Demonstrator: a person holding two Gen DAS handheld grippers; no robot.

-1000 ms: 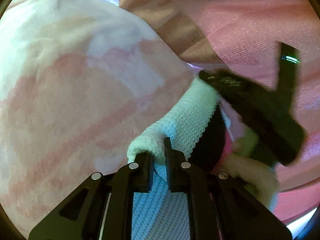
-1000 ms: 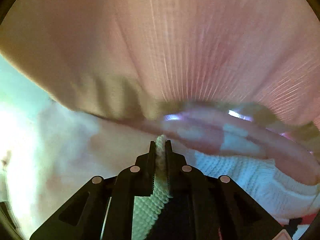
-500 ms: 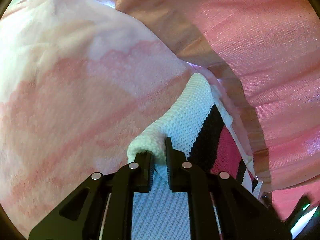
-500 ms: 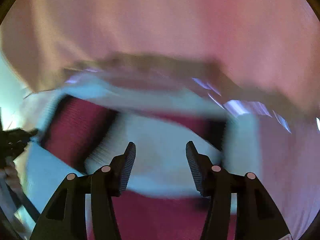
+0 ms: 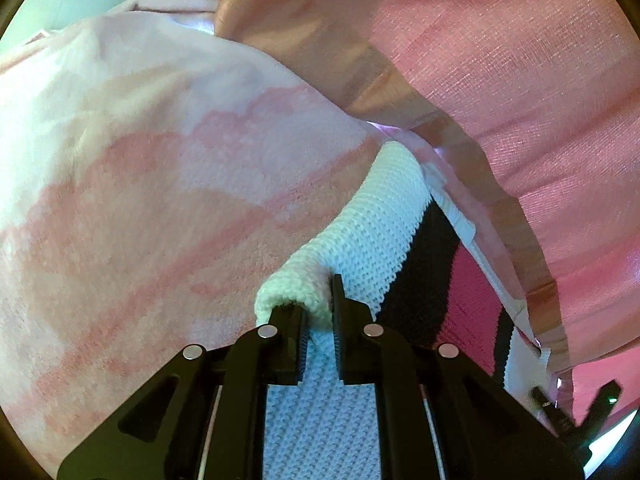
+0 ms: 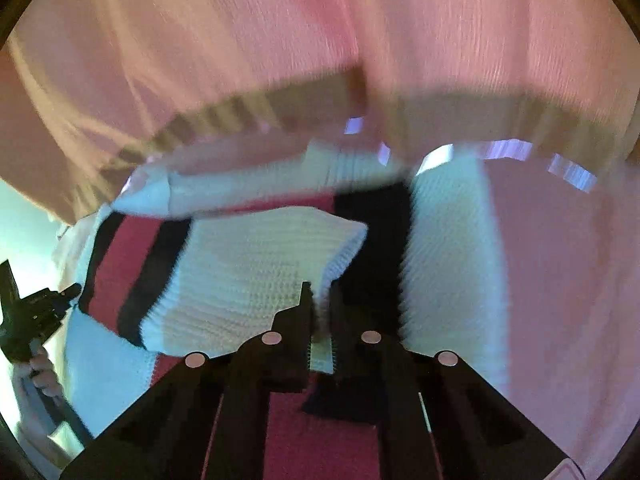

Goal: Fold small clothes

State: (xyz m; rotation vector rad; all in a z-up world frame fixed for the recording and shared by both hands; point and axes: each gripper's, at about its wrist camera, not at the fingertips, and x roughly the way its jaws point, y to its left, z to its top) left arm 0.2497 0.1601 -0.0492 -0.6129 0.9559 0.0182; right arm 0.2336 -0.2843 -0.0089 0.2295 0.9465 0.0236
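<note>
Low in the left wrist frame, the left gripper [image 5: 319, 312] is clamped on a rolled white edge of the striped knit sweater [image 5: 384, 224], which lies on a pink fleece blanket [image 5: 140, 184]. The right gripper [image 6: 320, 308] is closing, jaws nearly together on a white knit flap at lower centre of its blurred view.
</note>
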